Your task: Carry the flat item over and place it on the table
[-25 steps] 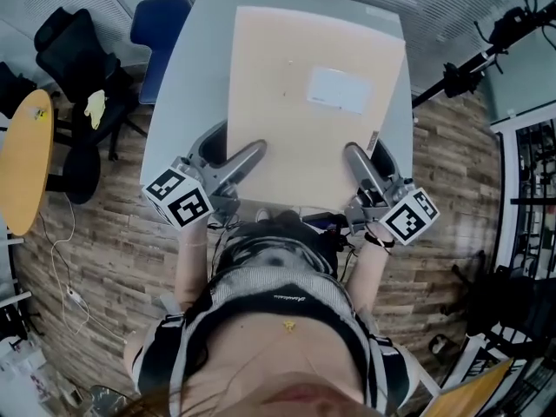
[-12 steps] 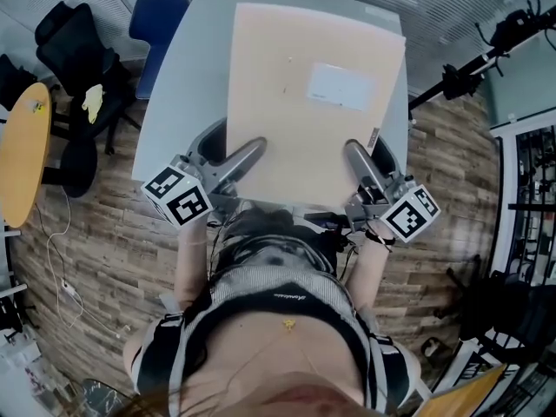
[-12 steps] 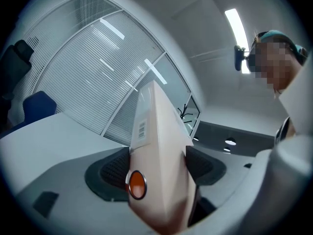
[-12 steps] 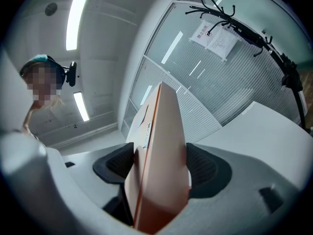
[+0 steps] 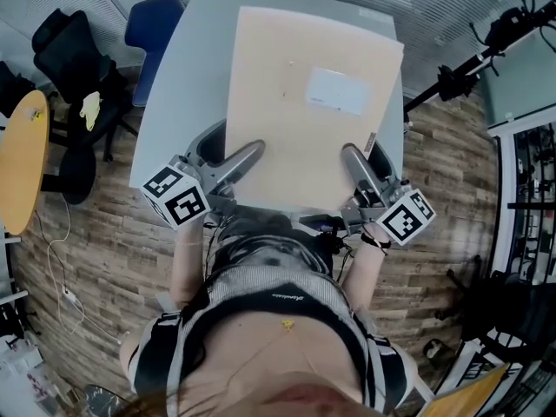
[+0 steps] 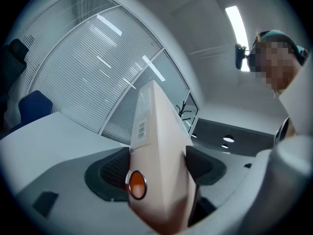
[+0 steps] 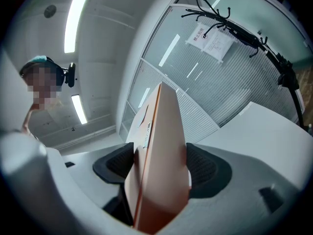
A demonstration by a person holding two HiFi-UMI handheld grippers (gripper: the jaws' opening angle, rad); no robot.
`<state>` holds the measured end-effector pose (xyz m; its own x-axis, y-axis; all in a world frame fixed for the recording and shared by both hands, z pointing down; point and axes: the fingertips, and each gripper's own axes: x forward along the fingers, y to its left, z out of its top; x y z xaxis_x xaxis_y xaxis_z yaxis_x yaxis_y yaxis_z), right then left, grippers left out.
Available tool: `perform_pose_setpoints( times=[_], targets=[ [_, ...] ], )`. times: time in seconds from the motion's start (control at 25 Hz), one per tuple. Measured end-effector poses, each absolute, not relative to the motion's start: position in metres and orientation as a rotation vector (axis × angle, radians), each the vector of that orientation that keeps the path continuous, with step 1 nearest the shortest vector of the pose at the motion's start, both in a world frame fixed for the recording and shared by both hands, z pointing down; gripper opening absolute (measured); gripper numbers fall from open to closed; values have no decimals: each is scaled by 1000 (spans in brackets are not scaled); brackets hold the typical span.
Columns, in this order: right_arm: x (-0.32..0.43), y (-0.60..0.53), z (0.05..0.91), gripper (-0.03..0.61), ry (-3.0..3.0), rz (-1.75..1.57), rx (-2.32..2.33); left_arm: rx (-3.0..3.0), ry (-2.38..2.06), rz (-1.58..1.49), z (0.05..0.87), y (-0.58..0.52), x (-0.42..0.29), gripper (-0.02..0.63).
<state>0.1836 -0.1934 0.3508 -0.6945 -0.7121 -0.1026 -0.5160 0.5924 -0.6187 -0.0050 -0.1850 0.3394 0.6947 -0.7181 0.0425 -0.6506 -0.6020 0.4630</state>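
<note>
Left gripper (image 6: pixel 159 166) and right gripper (image 7: pixel 160 168) each clamp the flat cardboard parcel (image 5: pixel 300 50) at 7 and 5 o'clock on its near edge, over the grey table (image 5: pixel 178 85). It looks stiff, light and smooth, so edge grips seem enough.

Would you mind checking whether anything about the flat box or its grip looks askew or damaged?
Nothing stands out. The flat box looks intact, its label flat, and the left tool and right tool each clamp its near edge over the grey table.
</note>
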Motion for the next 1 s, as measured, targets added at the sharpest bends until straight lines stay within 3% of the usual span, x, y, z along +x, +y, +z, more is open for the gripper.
perform_pose_setpoints(
  times=[1.0],
  targets=[
    [115,-207,339,314,2486,-774,-1053,2468,-1010,-225,333,-206,-73,356]
  ],
)
